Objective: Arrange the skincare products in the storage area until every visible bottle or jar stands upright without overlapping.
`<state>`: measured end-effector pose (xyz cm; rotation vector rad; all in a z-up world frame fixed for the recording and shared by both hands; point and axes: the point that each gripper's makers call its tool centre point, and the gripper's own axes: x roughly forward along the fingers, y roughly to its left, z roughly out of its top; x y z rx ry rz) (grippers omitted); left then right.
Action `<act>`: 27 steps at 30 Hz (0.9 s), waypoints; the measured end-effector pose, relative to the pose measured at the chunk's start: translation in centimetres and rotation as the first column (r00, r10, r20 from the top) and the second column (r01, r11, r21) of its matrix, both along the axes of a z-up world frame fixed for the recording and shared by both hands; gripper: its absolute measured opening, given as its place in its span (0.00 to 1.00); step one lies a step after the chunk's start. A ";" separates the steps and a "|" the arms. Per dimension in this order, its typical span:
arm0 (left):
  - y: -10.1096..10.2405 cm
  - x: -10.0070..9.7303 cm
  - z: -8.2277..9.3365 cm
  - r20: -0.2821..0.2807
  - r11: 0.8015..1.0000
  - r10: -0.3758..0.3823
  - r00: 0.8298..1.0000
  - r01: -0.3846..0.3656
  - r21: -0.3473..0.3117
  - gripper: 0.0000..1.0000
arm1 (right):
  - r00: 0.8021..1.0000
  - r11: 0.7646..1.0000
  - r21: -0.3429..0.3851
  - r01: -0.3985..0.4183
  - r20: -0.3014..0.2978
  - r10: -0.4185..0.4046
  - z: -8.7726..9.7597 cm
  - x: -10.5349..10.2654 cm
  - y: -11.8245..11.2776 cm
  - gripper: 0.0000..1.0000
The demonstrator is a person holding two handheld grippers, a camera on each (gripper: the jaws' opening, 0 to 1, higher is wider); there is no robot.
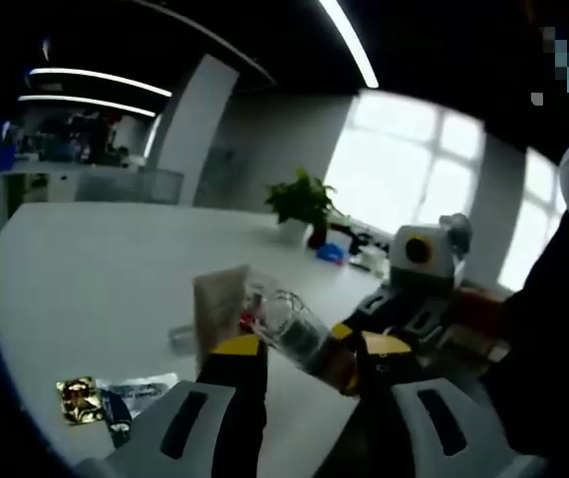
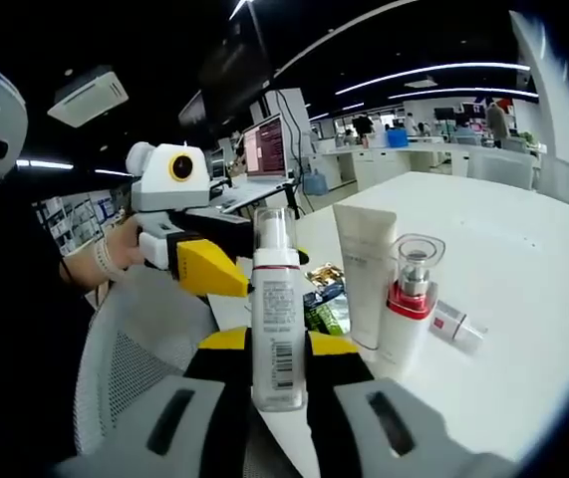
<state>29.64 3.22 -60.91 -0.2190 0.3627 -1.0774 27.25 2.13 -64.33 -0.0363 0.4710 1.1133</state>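
Your right gripper [image 2: 279, 351] pinched the pump bottle [image 2: 277, 317] upright above the surface [image 2: 503, 299] edge, beside the white tube [image 2: 366, 274]. Your left gripper [image 1: 309, 351] seemed spread. A loosened pinch risked dropping it.

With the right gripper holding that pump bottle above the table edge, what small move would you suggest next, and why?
Probably lower the pump bottle, gripped upright in the right gripper, onto bare table beside the white tube and red-collared bottle, which already stand upright, keeping a gap.
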 end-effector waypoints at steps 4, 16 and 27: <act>-0.3 0.1 0.1 0.001 1.000 0.003 1.000 -0.003 -0.002 0.30 | 1.000 1.000 -0.003 -0.006 0.002 0.006 0.0 0.1 0.2 0.18; -1.2 0.2 -0.1 0.010 0.999 -0.025 1.000 0.025 0.031 0.37 | 0.999 0.999 -0.040 -0.033 -0.013 0.032 -1.4 1.1 0.7 0.18; -1.4 0.0 -1.3 0.047 0.986 -0.110 0.993 0.103 0.131 0.34 | 0.997 0.995 -0.071 -0.075 -0.031 0.073 -2.8 1.1 0.6 0.18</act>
